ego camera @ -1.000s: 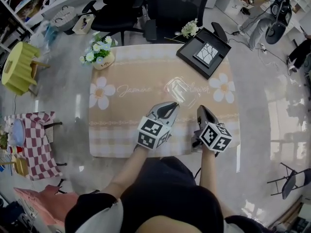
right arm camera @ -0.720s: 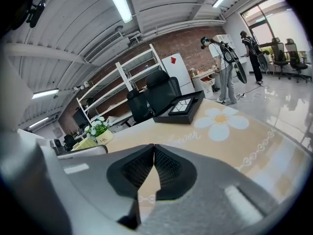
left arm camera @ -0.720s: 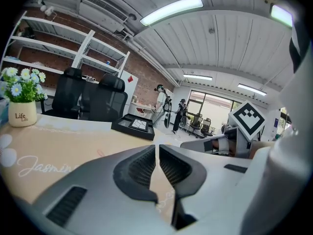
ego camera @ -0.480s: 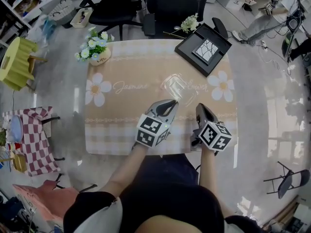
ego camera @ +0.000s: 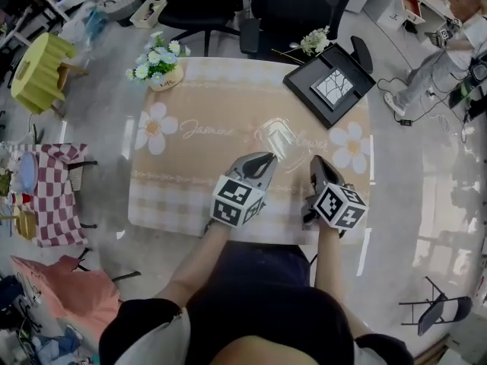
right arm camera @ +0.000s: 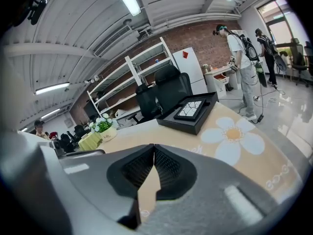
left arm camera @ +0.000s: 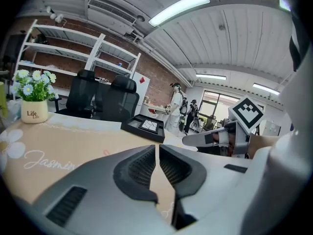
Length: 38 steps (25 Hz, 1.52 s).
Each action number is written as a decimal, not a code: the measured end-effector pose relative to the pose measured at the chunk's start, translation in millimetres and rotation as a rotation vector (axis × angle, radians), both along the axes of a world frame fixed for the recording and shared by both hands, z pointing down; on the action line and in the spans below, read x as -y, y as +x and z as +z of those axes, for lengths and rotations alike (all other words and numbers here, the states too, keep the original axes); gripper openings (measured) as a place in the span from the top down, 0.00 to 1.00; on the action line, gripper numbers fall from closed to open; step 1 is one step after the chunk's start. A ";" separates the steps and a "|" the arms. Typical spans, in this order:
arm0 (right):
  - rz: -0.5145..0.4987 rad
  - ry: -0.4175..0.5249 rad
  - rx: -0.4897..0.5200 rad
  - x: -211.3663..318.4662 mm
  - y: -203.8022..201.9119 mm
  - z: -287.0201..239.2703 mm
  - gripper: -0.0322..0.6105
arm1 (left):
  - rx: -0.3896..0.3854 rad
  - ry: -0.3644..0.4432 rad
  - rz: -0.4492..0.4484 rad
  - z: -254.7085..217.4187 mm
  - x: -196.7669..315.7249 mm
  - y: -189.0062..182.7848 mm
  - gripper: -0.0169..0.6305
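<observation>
Both grippers hover over the near half of a table under a beige flower-print cloth (ego camera: 199, 175). My left gripper (ego camera: 267, 157) is shut with nothing in it; in its own view the ribbed pads (left arm camera: 146, 164) meet along a thin line. My right gripper (ego camera: 314, 161) is beside it, also shut and empty (right arm camera: 154, 150). A clear, see-through object (ego camera: 275, 135), possibly a cup, lies on the cloth just beyond the left gripper's tips. A black tray (ego camera: 329, 86) with a white cracked-pattern panel sits at the far right corner, and is in the gripper views too (left arm camera: 144, 127) (right arm camera: 189, 112).
A white pot of flowers (ego camera: 160, 70) (left arm camera: 34, 112) stands at the table's far left corner. Black office chairs (ego camera: 251, 6) are behind the table. A yellow stool (ego camera: 36, 73) and a checked cloth (ego camera: 47, 204) are to the left. People stand in the background (right arm camera: 239, 58).
Both grippers stay shut and side by side over the table's near edge. The head view has shifted a little; the gripper views have tilted slightly.
</observation>
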State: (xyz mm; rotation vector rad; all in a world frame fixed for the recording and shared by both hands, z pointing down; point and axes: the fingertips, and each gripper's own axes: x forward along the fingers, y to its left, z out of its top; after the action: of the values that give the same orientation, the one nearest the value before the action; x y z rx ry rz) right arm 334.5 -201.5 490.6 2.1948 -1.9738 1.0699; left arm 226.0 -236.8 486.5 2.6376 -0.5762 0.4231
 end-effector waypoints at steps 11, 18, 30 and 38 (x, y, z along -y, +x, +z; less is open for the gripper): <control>-0.176 0.008 0.007 33.9 5.3 3.5 0.94 | 0.020 -0.007 -0.160 6.0 17.3 -4.9 0.92; -0.226 -0.012 -0.009 46.1 12.6 11.8 0.94 | 0.038 -0.020 -0.204 13.8 24.1 -1.7 0.92; -0.285 -0.067 -0.031 68.2 28.4 26.6 0.94 | 0.038 -0.051 -0.256 23.3 42.5 3.6 0.92; -0.399 -0.105 -0.017 81.0 19.1 39.2 0.84 | 0.042 -0.078 -0.281 37.1 51.2 10.7 0.92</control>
State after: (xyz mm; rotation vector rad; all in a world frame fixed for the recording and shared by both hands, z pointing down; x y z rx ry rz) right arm 353.6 -282.5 529.8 1.6528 -2.1628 1.0584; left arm 236.7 -288.0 523.6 2.4310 -0.9103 0.4051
